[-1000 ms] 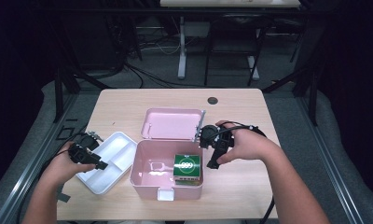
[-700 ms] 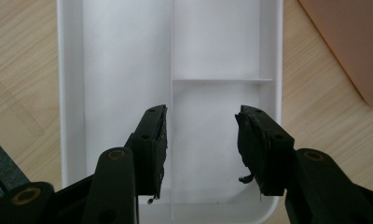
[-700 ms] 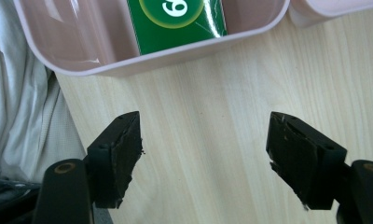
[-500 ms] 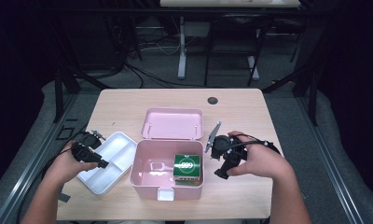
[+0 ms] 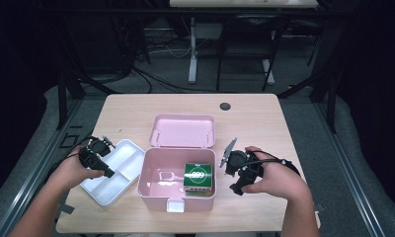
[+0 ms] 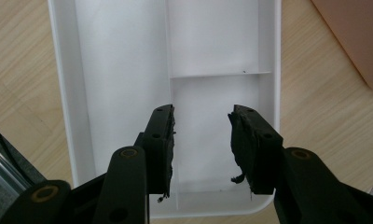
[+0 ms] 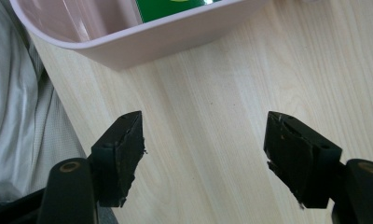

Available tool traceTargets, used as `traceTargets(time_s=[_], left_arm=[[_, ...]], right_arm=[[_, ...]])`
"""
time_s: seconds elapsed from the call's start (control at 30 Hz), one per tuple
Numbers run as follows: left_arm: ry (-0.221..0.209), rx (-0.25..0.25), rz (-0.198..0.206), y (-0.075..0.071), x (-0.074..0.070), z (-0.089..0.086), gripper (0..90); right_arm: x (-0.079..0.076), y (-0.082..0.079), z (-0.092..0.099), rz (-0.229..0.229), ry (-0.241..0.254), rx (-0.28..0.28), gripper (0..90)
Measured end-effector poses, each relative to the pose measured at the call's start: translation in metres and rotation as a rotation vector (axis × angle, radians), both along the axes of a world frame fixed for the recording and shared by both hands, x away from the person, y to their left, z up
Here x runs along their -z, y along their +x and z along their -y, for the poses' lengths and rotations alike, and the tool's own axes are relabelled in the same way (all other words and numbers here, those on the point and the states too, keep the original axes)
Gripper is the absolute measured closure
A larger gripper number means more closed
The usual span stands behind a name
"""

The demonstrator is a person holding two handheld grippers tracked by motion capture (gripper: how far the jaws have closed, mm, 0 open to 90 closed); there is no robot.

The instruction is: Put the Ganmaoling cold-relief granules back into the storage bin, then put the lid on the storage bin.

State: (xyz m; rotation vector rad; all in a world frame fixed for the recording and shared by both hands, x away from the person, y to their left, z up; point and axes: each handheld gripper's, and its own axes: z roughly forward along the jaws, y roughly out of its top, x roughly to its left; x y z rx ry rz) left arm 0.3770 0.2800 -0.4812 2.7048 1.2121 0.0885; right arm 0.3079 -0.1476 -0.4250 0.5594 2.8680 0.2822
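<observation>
A pink box [image 5: 156, 190] stands open at the table's middle, its lid [image 5: 183, 131] leaning back behind it. Inside, at its right, lies a green packet [image 5: 199, 177]. A white divided tray [image 5: 131, 153] rests on the table against the box's left side. My left gripper [image 5: 109, 173] hangs over the tray [image 6: 63, 93]; its jaws [image 6: 201, 116] have just been closing and are open, with only the tray's floor behind them. My right gripper [image 5: 235, 188] is open over bare table right of the box, with nothing between its jaws [image 7: 205, 123]. The box's wall [image 7: 175, 37] and the green packet [image 7: 166, 7] lie just beyond.
A small dark round spot [image 5: 225, 106] sits at the table's far edge. Bare wood [image 5: 255, 128] lies behind and to the right of the box. Cables and table legs stand on the dark floor beyond. A light shirt [image 7: 21, 116] shows at the near edge.
The right hand has drawn away from the box's right side, moving right and toward the person, a little lower. The left hand has stayed over the tray.
</observation>
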Motion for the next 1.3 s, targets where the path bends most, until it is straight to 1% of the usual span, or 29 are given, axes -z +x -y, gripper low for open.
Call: traceTargets(time_s=[0.03, 0.1, 0.17, 0.2, 0.23, 0.27, 0.33, 0.37, 0.43, 0.47, 0.5, 0.6, 0.63, 0.67, 0.7, 0.77, 0.83, 0.87, 0.9, 0.93, 1.07, 1.1, 1.17, 1.23, 1.3], left_arm=[[0.007, 0.000, -0.004, 0.002, -0.001, 0.000, 60.1], [0.031, 0.004, -0.010, 0.006, -0.002, 0.001, 60.6], [0.037, -0.002, -0.022, 0.009, -0.001, 0.001, 62.1], [0.035, -0.009, -0.023, 0.011, 0.000, 0.002, 62.6], [0.037, -0.012, -0.032, 0.015, 0.001, 0.002, 63.2], [0.044, -0.010, -0.037, 0.018, 0.003, 0.002, 65.3], [0.051, -0.021, -0.040, 0.022, 0.006, 0.001, 67.1], [0.053, -0.027, -0.038, 0.023, 0.009, 0.001, 68.2], [0.061, -0.039, -0.033, 0.027, 0.014, 0.000, 71.9], [0.059, -0.044, -0.045, 0.029, 0.017, 0.000, 72.4], [0.064, -0.039, -0.065, 0.030, 0.020, 0.000, 72.3], [0.061, -0.040, -0.081, 0.032, 0.026, 0.001, 72.3], [0.060, -0.039, -0.080, 0.032, 0.028, 0.002, 72.4], [0.061, -0.036, -0.087, 0.033, 0.030, 0.002, 73.7], [0.064, -0.036, -0.092, 0.034, 0.031, 0.003, 74.3], [0.077, -0.032, -0.092, 0.034, 0.034, 0.005, 75.1], [0.091, -0.025, -0.110, 0.035, 0.037, 0.007, 75.5], [0.101, -0.018, -0.111, 0.036, 0.039, 0.008, 75.5], [0.108, -0.014, -0.111, 0.036, 0.040, 0.009, 75.5], [0.115, -0.015, -0.115, 0.037, 0.041, 0.010, 75.8], [0.134, -0.009, -0.118, 0.039, 0.045, 0.012, 77.2], [0.146, -0.003, -0.121, 0.040, 0.046, 0.012, 77.4], [0.146, 0.000, -0.127, 0.040, 0.048, 0.012, 79.3], [0.146, -0.003, -0.125, 0.040, 0.051, 0.011, 80.7], [0.134, -0.013, -0.133, 0.041, 0.053, 0.010, 82.2]], right_arm=[[-0.001, 0.000, 0.001, 0.000, 0.001, 0.001, 28.3], [0.000, 0.001, 0.004, 0.008, 0.021, 0.002, 28.3], [0.001, 0.003, 0.006, 0.023, 0.027, 0.006, 28.3], [0.001, 0.004, 0.006, 0.019, 0.034, 0.001, 28.3], [0.003, 0.004, 0.007, 0.023, 0.035, 0.012, 28.3], [0.004, 0.006, 0.008, 0.015, 0.039, 0.018, 28.2], [0.005, 0.008, 0.009, 0.019, 0.040, 0.018, 28.2], [0.006, 0.009, 0.009, 0.016, 0.051, 0.015, 28.2], [0.007, 0.011, 0.011, 0.012, 0.057, 0.030, 28.2], [0.008, 0.011, 0.012, 0.004, 0.061, 0.035, 28.2], [0.008, 0.011, 0.013, 0.005, 0.051, 0.039, 28.2], [0.010, 0.010, 0.015, 0.002, 0.037, 0.046, 28.2], [0.010, 0.010, 0.015, 0.004, 0.036, 0.050, 28.1], [0.010, 0.009, 0.015, 0.005, 0.029, 0.047, 28.1], [0.011, 0.009, 0.015, 0.004, 0.034, 0.045, 28.2], [0.011, 0.009, 0.014, 0.009, 0.035, 0.042, 28.1], [0.010, 0.008, 0.013, 0.012, 0.028, 0.036, 28.1], [0.010, 0.008, 0.012, 0.012, 0.034, 0.035, 28.2], [0.009, 0.007, 0.011, 0.017, 0.024, 0.030, 28.1], [0.010, 0.007, 0.011, 0.017, 0.034, 0.031, 28.2], [0.009, 0.006, 0.011, 0.030, 0.033, 0.038, 28.2], [0.009, 0.006, 0.011, 0.028, 0.036, 0.040, 28.1], [0.009, 0.005, 0.012, 0.026, 0.037, 0.037, 28.1], [0.009, 0.005, 0.012, 0.035, 0.037, 0.040, 28.1], [0.009, 0.006, 0.012, 0.031, 0.044, 0.040, 28.2]])
